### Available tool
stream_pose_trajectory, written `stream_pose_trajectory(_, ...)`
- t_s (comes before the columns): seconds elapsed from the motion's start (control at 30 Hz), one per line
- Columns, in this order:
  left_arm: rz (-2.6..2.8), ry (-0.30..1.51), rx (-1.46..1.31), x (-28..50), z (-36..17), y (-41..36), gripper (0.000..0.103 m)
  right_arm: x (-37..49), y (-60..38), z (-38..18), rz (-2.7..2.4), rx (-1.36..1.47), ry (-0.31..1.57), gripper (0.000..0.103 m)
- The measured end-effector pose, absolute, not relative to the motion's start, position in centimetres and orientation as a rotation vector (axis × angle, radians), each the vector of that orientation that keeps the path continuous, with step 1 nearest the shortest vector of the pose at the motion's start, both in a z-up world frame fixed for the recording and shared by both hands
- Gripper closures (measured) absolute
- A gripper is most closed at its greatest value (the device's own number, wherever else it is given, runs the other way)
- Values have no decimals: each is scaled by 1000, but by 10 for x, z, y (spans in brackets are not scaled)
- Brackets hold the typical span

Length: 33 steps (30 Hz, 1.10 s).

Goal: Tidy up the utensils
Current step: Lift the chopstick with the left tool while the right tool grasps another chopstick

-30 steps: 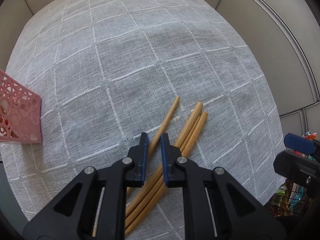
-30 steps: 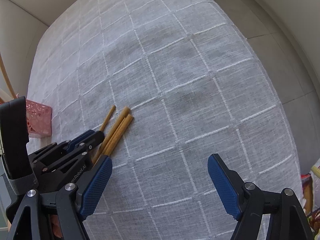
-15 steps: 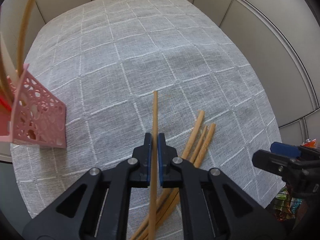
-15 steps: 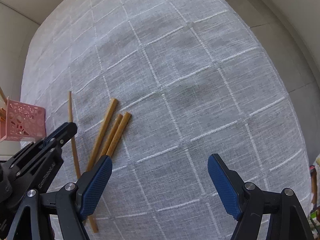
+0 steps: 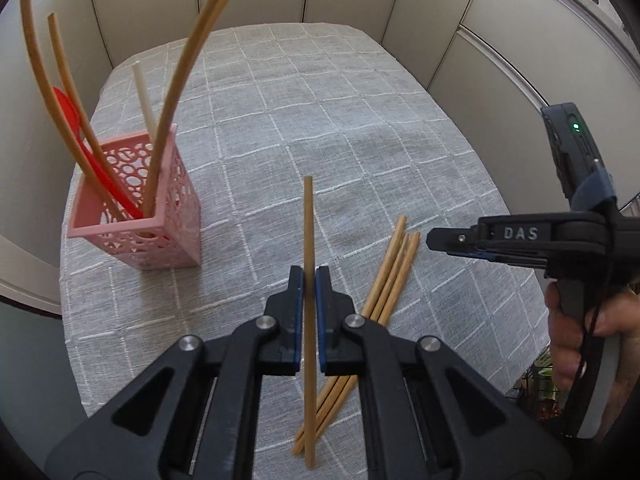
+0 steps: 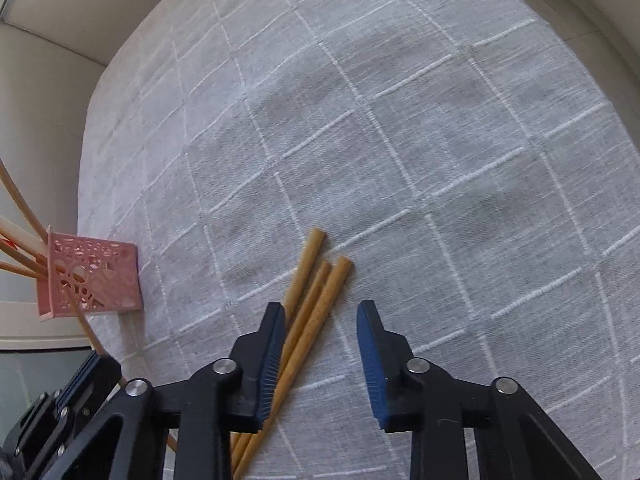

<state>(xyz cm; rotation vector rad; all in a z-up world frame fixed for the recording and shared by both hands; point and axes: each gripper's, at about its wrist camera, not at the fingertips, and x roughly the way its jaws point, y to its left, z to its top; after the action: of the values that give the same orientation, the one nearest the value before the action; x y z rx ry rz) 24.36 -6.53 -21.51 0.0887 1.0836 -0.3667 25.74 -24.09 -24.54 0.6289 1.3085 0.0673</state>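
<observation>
Left gripper [image 5: 307, 280] is clamped on one wooden chopstick [image 5: 308, 224], held up over the grey checked tablecloth [image 5: 320, 120], with the pink perforated utensil holder [image 5: 160, 216] off to its left. Only the left wrist cam shows what's inside: more chopsticks [image 5: 176, 80] and a red utensil [image 5: 72, 120]. The right wrist cam shows the right gripper [image 6: 322, 320] spread open above the three loose chopsticks [image 6: 316, 292] on the cloth.

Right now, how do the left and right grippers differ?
The left gripper is shut on a single chopstick, lifted off the cloth; the right gripper is open and holds nothing. The left points toward the pink holder; the right hangs over three loose chopsticks. Both have blue pads.
</observation>
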Motion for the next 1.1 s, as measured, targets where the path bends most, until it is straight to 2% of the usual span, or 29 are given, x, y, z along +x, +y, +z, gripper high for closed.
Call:
stream_pose_trajectory(0.13,-371,1074,79,239,-208,-49,96,271,-225,-249,106,637,1304,83)
stream_pose_trajectory(0.47,-360,1074,48,234,-202,-18,96,292,-207,-279,20,620,1388,83)
stream_pose_trajectory(0.73,-336,1075,29,233,-202,0,96,301,-181,-273,-47,480,1364,84)
stream_pose_trajectory(0.87,-320,1076,21,233,-203,4,96,301,-167,-272,-89,415,1344,89)
stream_pose_trajectory(1.1,-303,1045,26,228,-197,9,96,294,-176,-266,-37,510,1308,95)
